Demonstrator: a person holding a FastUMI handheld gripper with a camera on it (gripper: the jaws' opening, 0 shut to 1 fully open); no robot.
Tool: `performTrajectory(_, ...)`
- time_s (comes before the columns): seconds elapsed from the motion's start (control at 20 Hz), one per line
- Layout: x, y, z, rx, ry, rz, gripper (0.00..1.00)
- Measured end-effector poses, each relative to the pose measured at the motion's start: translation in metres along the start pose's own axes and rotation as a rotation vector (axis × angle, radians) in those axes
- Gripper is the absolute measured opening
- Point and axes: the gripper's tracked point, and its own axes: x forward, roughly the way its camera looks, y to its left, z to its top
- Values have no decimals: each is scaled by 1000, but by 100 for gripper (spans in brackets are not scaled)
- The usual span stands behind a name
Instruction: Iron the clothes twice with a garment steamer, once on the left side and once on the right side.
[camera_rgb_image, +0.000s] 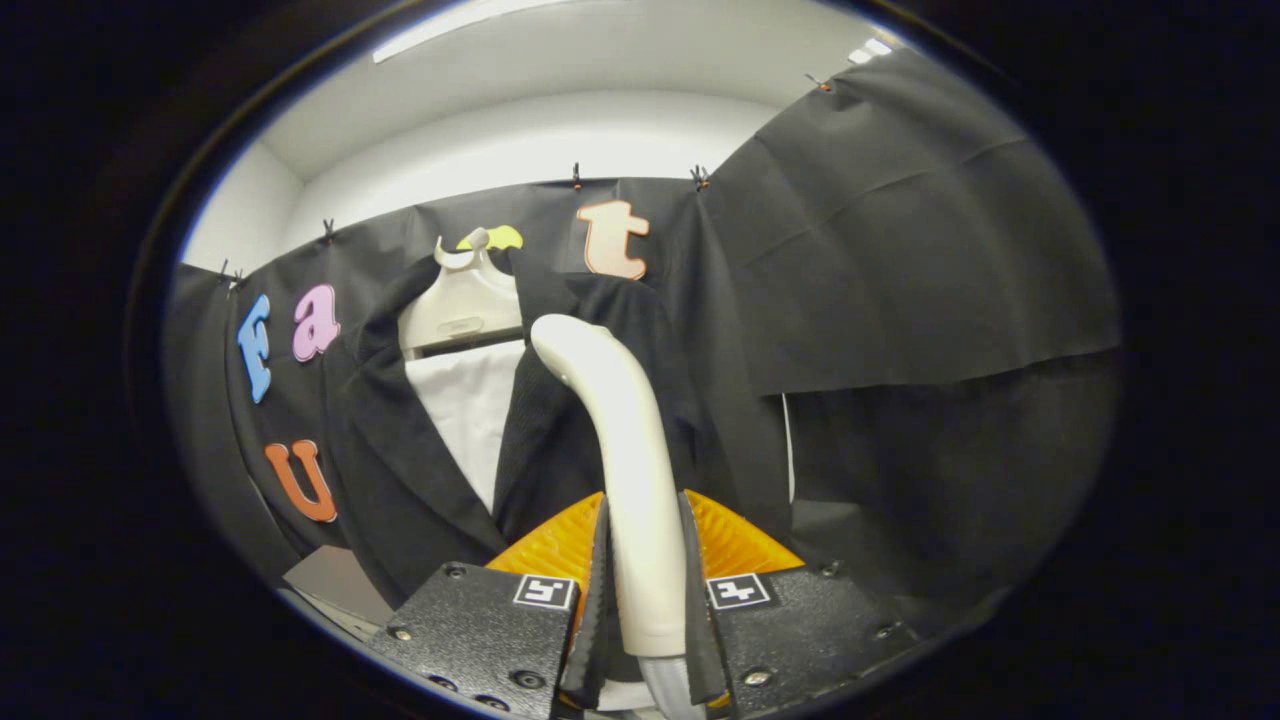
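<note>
A cream-white garment steamer (625, 440) stands upright between the fingers of my gripper (645, 580), which is shut on its handle. The steamer's curved head bends to the left against the right front panel of a black jacket (590, 400). The jacket hangs on a cream hanger (462, 300) fixed to the back wall, with a white shirt front (465, 410) showing between its lapels. The steamer hides part of the jacket's right panel. The steamer's hose (668, 690) leaves the handle below my fingers.
Black cloth (900, 260) covers the back wall and the right side of the booth. A grey surface (335, 585) lies low on the left, under the jacket's hem. White ceiling and wall show above the cloth.
</note>
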Motion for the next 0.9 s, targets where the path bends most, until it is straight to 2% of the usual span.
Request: performTrajectory(0.9,-17,-7,-69,-52,105,-81,35)
